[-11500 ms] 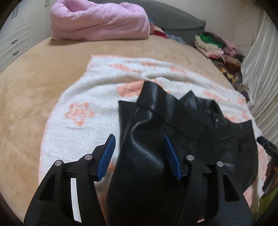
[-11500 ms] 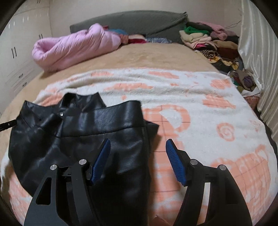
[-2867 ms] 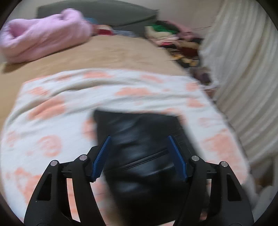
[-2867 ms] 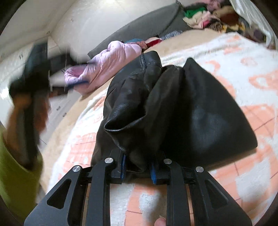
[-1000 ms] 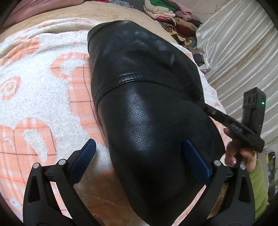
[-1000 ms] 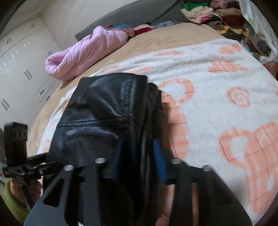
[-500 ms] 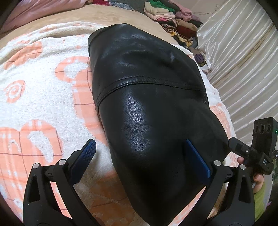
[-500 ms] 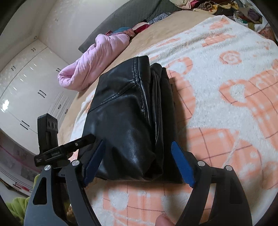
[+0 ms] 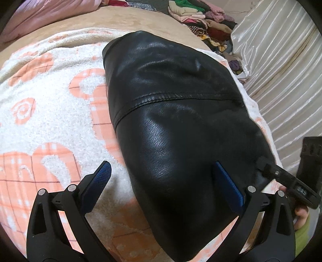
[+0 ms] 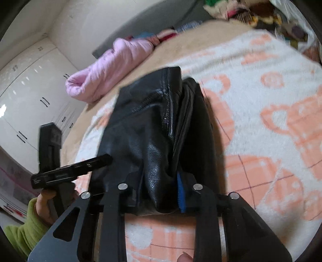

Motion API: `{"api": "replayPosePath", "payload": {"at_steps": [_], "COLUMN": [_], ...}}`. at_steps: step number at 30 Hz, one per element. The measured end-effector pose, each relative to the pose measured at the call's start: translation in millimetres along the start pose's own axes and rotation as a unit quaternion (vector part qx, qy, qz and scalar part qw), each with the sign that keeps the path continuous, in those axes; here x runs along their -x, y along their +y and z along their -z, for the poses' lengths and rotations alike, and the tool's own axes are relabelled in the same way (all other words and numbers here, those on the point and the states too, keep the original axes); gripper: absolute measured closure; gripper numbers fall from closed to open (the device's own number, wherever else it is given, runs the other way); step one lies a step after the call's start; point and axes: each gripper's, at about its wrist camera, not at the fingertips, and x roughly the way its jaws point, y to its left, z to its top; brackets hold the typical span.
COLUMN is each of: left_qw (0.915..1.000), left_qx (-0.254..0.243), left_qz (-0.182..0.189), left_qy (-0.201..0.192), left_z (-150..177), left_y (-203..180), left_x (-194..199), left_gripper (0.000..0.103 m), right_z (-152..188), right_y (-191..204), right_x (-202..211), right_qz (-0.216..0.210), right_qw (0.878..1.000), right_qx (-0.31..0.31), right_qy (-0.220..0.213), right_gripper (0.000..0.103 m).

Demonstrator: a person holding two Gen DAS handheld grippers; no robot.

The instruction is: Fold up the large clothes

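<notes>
Black leather jacket, folded into a thick bundle, lies on the white blanket with orange patterns spread over the tan bed. Left gripper hovers above the jacket's near end, jaws wide apart: one blue pad sits over the blanket beside the jacket, the other over the leather itself, neither pressing on it. Right gripper sits at the jacket's near edge from the other side, jaws closing, with a bunched fold of leather between the blue pads and the pads pressing on it; this view is motion-blurred. Beyond the jacket, toward the headboard, lies a rolled pink quilt. A heap of mixed clothes sits past the jacket's far end, against the pale curtain. White wardrobe doors stand behind the quilt. A lime-green sleeve shows behind the left gripper's handle.
</notes>
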Motion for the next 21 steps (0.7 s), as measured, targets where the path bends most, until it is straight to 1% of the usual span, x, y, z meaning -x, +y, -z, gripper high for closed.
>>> {"api": "replayPosePath", "payload": {"at_steps": [2, 4, 6, 8, 10, 12, 13, 14, 15, 16, 17, 19, 21], "left_qw": [1.0, 0.9999, 0.9998, 0.9997, 0.9998, 0.9998, 0.9997, 0.9997, 0.9998, 0.9998, 0.9997, 0.9996, 0.9996], "left_qx": [-0.004, -0.011, -0.016, -0.016, -0.013, -0.011, -0.011, -0.013, -0.015, -0.018, -0.021, -0.026, -0.027], "left_qz": [0.004, 0.007, 0.009, 0.008, 0.006, 0.007, 0.007, 0.006, 0.003, 0.0, -0.003, -0.006, -0.008], "left_qy": [-0.003, -0.002, 0.005, 0.015, 0.017, 0.018, 0.018, 0.018, 0.015, 0.013, 0.012, 0.01, 0.008], "left_z": [-2, -2, 2, 6, 10, 11, 10, 9, 9, 9, 9, 10, 10], "left_y": [-3, -9, -14, -16, -17, -15, -14, -14, -14, -15, -17, -18, -20], "left_x": [3, 2, -5, -15, -23, -27, -27, -27, -27, -25, -24, -24, -24], "left_gripper": [0.008, 0.008, 0.008, 0.008, 0.008, 0.008, 0.008, 0.008, 0.008, 0.008, 0.008, 0.008, 0.008], "right_z": [2, 7, 16, 26, 32, 34, 34, 31, 28, 25, 18, 1, -26], "right_y": [6, 2, -11, -29, -44, -48, -47, -46, -44, -41, -38, -35, -31], "right_x": [11, 15, 10, -2, -8, -12, -12, -10, -9, -6, -1, 9, 8], "right_qz": [0.008, 0.012, 0.024, 0.027, 0.021, 0.022, 0.024, 0.039, 0.048, 0.049, 0.044, 0.047, 0.055], "right_qw": [1.0, 1.0, 1.0, 0.999, 0.999, 0.999, 0.998, 0.998, 0.998, 0.998, 0.998, 0.998, 0.998], "right_qx": [0.016, 0.017, 0.008, -0.019, -0.045, -0.048, -0.049, -0.046, -0.042, -0.038, -0.034, -0.028, -0.025], "right_qy": [-0.018, -0.02, -0.012, 0.006, 0.007, 0.008, 0.009, 0.013, 0.019, 0.019, 0.007, -0.02, -0.031], "right_gripper": [0.079, 0.079, 0.079, 0.079, 0.074, 0.07, 0.058, 0.044, 0.022, 0.019, 0.018, 0.013, 0.013]}}
